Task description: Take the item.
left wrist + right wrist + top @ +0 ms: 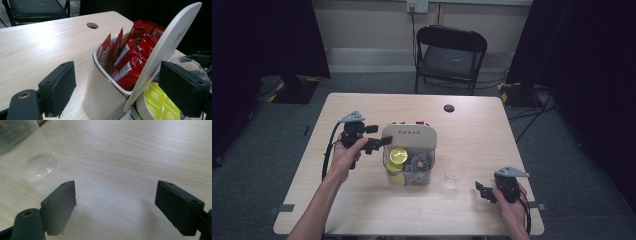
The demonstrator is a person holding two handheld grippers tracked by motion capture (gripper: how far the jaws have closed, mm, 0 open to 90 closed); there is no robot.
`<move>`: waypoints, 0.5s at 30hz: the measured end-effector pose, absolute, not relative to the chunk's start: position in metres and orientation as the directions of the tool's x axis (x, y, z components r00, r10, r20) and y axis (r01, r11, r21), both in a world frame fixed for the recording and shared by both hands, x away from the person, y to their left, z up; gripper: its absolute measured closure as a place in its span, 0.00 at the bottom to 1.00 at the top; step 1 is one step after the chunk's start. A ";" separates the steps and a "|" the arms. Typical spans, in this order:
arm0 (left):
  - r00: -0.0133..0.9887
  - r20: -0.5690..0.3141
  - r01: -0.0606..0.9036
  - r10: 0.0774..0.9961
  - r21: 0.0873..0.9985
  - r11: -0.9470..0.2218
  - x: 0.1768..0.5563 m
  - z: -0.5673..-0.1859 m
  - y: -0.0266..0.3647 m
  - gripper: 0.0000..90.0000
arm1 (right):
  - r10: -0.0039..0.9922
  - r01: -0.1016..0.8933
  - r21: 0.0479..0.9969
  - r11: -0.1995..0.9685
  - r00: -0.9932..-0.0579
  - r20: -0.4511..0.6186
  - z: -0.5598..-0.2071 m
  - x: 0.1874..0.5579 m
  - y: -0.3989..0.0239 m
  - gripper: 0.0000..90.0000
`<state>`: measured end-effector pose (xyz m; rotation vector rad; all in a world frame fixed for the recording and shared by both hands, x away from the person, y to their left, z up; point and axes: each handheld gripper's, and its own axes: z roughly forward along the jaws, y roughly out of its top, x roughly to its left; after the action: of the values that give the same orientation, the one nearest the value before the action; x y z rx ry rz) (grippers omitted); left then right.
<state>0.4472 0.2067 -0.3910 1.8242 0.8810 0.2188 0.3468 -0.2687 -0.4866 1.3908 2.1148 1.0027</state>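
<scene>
Two hand-held grippers working around a lidded container on the table (362, 210).

The container (409, 160) is sitting mid-table, its white lid (162, 50) lying between the left gripper (125, 87)'s wide-spread jaws; a clear cup (454, 173) is standing beside it, and the right gripper (117, 207) is hovering wide apart, gripping nothing.

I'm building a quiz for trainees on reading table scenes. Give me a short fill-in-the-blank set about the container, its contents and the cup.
1. The white container with the raised lid holds sachets coloured ____.
2. The round capsule beside it has a lid coloured ____.
3. The clear plastic cup stands on the wooden ____.
4. The right gripper has jaws that stand ____.

Missing words: red; yellow; table; open
</scene>
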 end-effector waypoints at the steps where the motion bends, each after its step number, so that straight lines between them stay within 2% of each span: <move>1: 0.712 -0.249 0.467 0.656 0.866 -0.178 0.447 -0.391 0.206 0.16 | 0.905 0.600 0.766 0.232 -0.422 0.057 -0.481 0.345 -0.269 0.20; 7: 0.712 -0.258 0.471 0.653 0.866 -0.171 0.447 -0.392 0.206 0.16 | 0.892 0.596 0.770 0.229 -0.446 0.079 -0.471 0.341 -0.266 0.24; 15: 0.714 -0.263 0.474 0.649 0.864 -0.172 0.449 -0.393 0.205 0.14 | 0.857 0.537 0.812 0.230 -0.507 0.092 -0.444 0.333 -0.259 0.28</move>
<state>0.4491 0.2045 -0.3931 1.8191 0.8814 0.1982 0.3329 -0.2586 -0.4444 1.2868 2.1356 1.1746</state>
